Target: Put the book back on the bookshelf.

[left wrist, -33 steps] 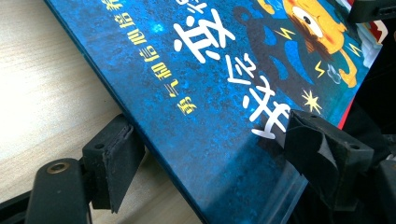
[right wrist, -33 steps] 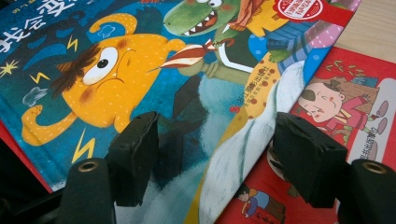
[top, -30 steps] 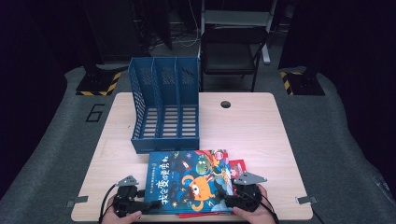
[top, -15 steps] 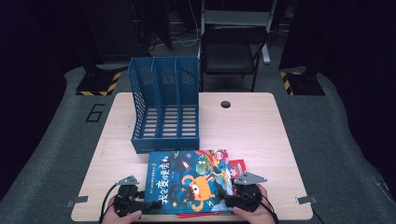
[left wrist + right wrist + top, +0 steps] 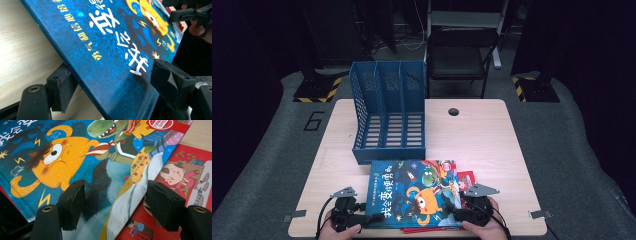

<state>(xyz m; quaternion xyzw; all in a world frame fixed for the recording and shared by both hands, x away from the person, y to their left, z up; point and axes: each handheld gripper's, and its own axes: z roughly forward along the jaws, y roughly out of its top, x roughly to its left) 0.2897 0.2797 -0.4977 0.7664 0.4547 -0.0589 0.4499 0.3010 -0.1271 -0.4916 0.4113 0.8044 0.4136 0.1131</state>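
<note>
Your left tool [image 5: 362,219] sits at the near left corner of the blue picture book [image 5: 414,192], its jaws set wide and astride the book's left edge. In the left gripper view one pad lies under the cover on the wood side and the other stands above the printed face [image 5: 110,50]; the jaws have just been closing a little, with the book's edge between them, yet the upper pad is clear of the cover, so you have no grip on it.

Your right tool [image 5: 457,216] rests at the book's near right corner, jaws wide. In the right gripper view they straddle the stack from above: one pad over the orange monster on the blue picture book [image 5: 62,157], the other over the red book [image 5: 197,167] that pokes out beneath it. Neither pad presses on anything.

The blue picture book lies flat on top of the stack at the near edge of the surface [image 5: 482,145], midway between your two hands, with the red book [image 5: 466,177] showing past its right side. Just beyond the stack stands the blue file rack [image 5: 389,112], its three slots facing you, its base nearly touching the book's far edge. Behind the surface stands a black chair [image 5: 459,52].
</note>
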